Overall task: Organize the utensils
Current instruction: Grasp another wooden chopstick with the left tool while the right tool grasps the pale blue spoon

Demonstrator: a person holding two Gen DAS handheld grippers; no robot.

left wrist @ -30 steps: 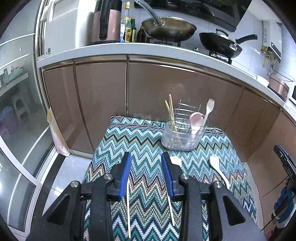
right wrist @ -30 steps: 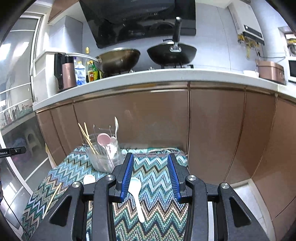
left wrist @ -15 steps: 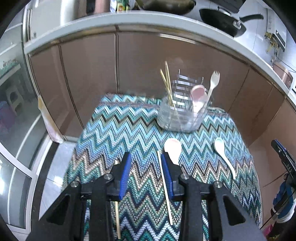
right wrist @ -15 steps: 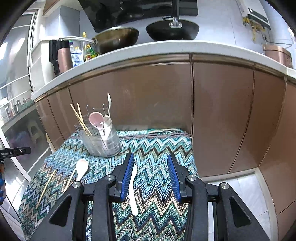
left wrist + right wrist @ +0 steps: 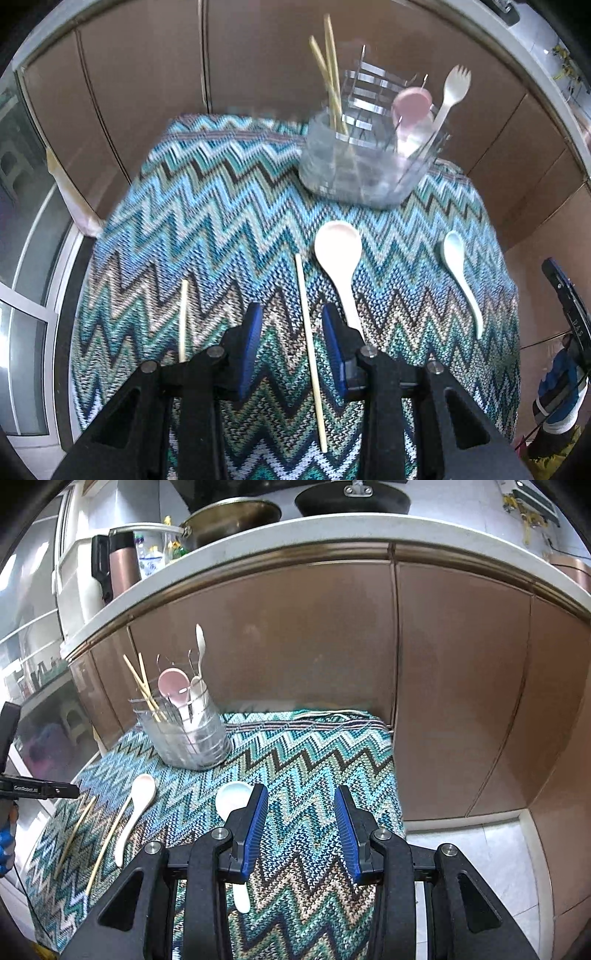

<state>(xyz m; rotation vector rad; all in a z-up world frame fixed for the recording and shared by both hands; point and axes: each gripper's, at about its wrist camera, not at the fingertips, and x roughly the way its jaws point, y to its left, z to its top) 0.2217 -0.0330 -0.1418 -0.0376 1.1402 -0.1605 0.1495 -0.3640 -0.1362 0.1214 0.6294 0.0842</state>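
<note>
On the zigzag cloth lie two wooden chopsticks, a cream spoon and a white spoon. A clear utensil holder at the back holds two chopsticks, a pink spoon and a spork. My left gripper is open, its jaws either side of the longer chopstick. My right gripper is open above the cloth, with the white spoon just left of its left finger. The holder, cream spoon and chopsticks also show in the right wrist view.
Brown cabinet doors rise behind the table under a white counter with pans and a flask. Tiled floor lies to the right of the table. A glass door is on the left.
Both grippers have tilted down and moved forward toward the cloth. The left one now straddles the longer chopstick; the right one has shifted right of the white spoon.
</note>
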